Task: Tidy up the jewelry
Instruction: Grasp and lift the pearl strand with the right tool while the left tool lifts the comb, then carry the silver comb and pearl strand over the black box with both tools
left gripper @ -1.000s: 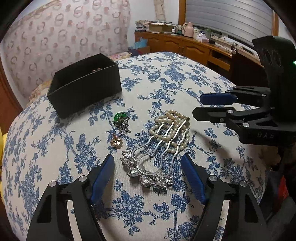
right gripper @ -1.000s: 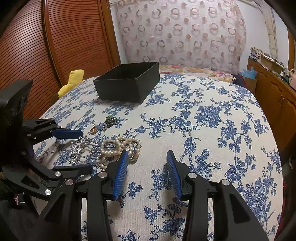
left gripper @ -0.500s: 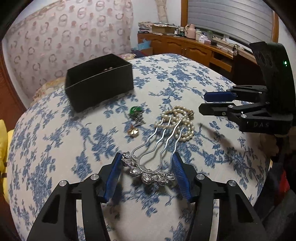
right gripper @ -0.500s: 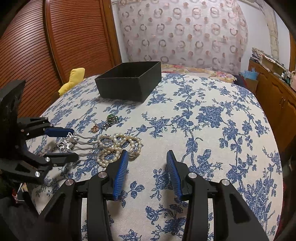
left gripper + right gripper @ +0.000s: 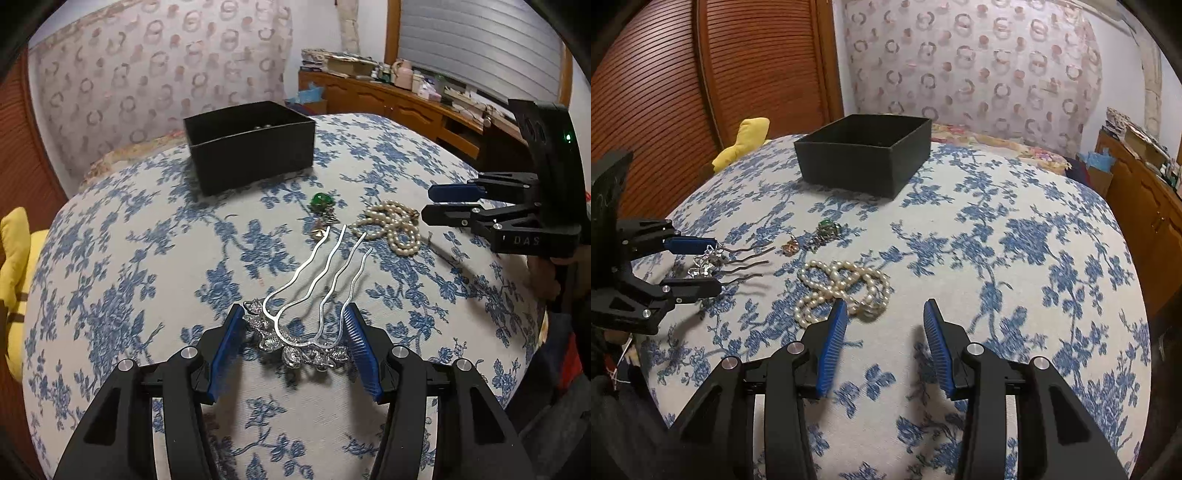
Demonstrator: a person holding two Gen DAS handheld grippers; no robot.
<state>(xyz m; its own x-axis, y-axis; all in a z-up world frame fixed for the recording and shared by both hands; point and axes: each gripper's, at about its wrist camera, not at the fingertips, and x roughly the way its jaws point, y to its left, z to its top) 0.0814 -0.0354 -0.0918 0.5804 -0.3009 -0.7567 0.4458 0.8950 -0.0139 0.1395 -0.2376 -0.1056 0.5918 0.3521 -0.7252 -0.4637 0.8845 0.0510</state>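
Observation:
My left gripper point(image 5: 293, 328) is shut on the jewelled head of a silver hair comb point(image 5: 317, 273) and holds it above the cloth, prongs pointing away; it also shows in the right wrist view point(image 5: 713, 260). A pearl necklace point(image 5: 393, 225) lies coiled on the cloth point(image 5: 846, 284), just ahead of my right gripper point(image 5: 884, 332), which is open and empty. A green pendant point(image 5: 318, 201) and a small gold brooch point(image 5: 320, 232) lie beyond the comb. A black open box point(image 5: 249, 147) stands at the back point(image 5: 866, 153).
The surface is a blue-flowered cloth point(image 5: 1015, 258). A yellow cushion point(image 5: 16, 266) lies at its left edge. A wooden sideboard with clutter point(image 5: 406, 96) stands at the back right. A brown slatted door point(image 5: 683, 92) is at the left.
My left gripper closed on the comb's head and lifted it off the pearl necklace, drawing it back. The pearls stay on the cloth. My right gripper has hardly moved.

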